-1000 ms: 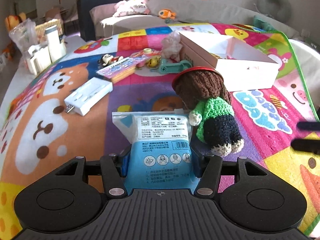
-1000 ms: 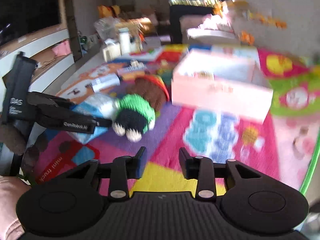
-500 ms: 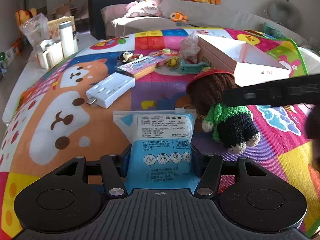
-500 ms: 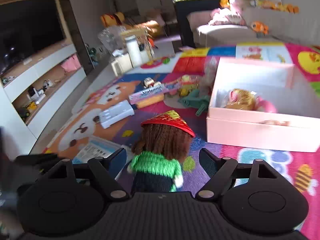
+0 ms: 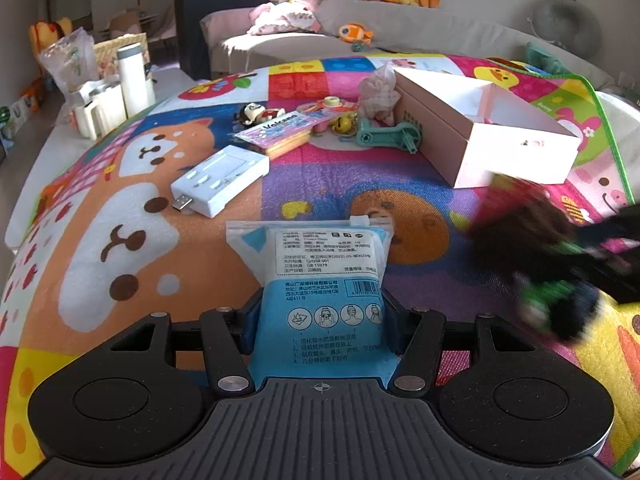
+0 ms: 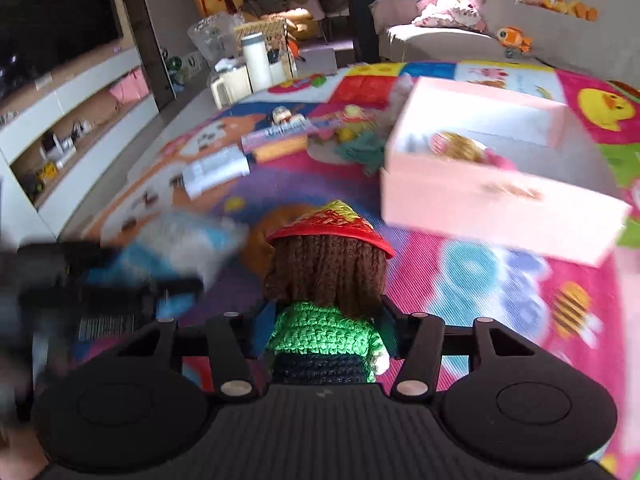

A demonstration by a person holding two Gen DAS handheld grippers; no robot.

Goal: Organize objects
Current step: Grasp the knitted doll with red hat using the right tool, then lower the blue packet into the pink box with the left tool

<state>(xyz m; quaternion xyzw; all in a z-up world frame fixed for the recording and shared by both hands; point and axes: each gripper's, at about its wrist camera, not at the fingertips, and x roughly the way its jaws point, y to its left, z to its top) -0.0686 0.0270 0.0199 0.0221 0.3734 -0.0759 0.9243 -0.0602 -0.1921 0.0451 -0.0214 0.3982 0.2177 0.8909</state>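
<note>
Doll (image 6: 326,280), crocheted, sits between my right gripper (image 6: 325,332) fingers, which are closing against its green body above the play mat (image 6: 460,280). My left gripper (image 5: 320,320) clamps a blue sachet (image 5: 316,276) half-wide. Motion blurs the pink box (image 6: 500,196).

Support: colourful cartoon play mat (image 5: 132,216). Directly ahead of the left tool, a blue sachet pack (image 5: 320,280). Ahead and to its left, a white USB device (image 5: 220,180). Farther ahead, a flat "Volcano" packet (image 5: 276,130), a small figurine (image 5: 256,113), a yellow bell (image 5: 343,125) and a teal plastic toy (image 5: 386,136). Ahead to its right, an open pink box (image 5: 516,148).
</note>
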